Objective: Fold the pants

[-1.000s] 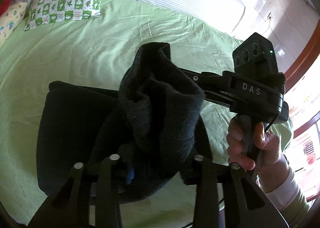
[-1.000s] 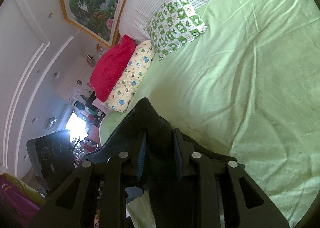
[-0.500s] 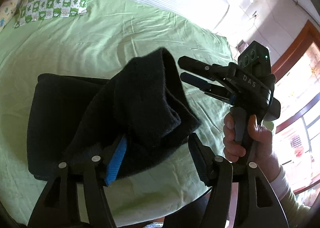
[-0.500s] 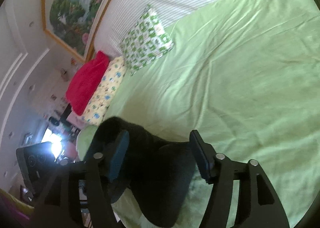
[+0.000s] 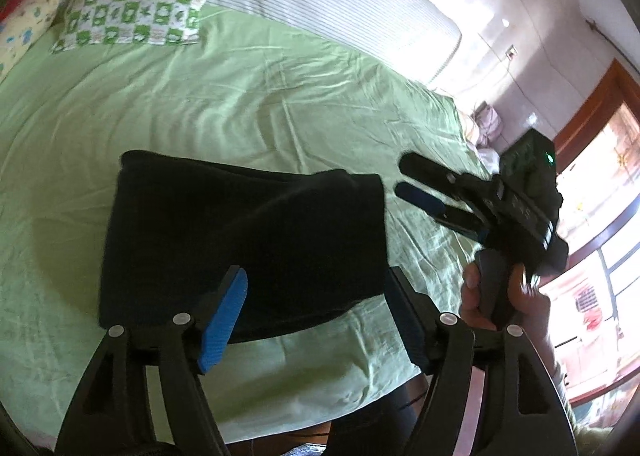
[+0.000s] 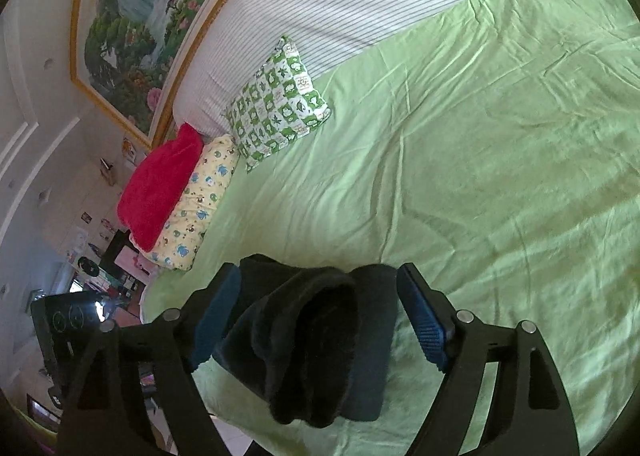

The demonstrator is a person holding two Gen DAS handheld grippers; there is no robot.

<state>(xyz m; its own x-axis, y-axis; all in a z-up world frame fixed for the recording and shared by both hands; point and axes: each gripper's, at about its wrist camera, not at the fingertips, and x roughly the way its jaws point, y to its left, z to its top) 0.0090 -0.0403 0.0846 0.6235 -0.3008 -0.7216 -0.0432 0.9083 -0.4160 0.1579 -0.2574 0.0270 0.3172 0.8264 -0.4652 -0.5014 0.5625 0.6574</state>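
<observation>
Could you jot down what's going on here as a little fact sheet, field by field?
Setting: bed with green sheet
Garment: dark pants, folded, lying near the bed's edge
Left tool: jaws opening, nothing pressed between them
Right tool: jaws opening, pads clear of the pants
Pillows: green checked pillow, red pillow
Wall: framed painting

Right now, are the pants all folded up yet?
Nearly. The black pants already lie in a folded rectangle on the green bedsheet. Both grippers are letting go: the left gripper and right gripper have fingers opening and no longer pinch the cloth. One thick end in the right wrist view looks bunched, so smoothing may be left.
</observation>
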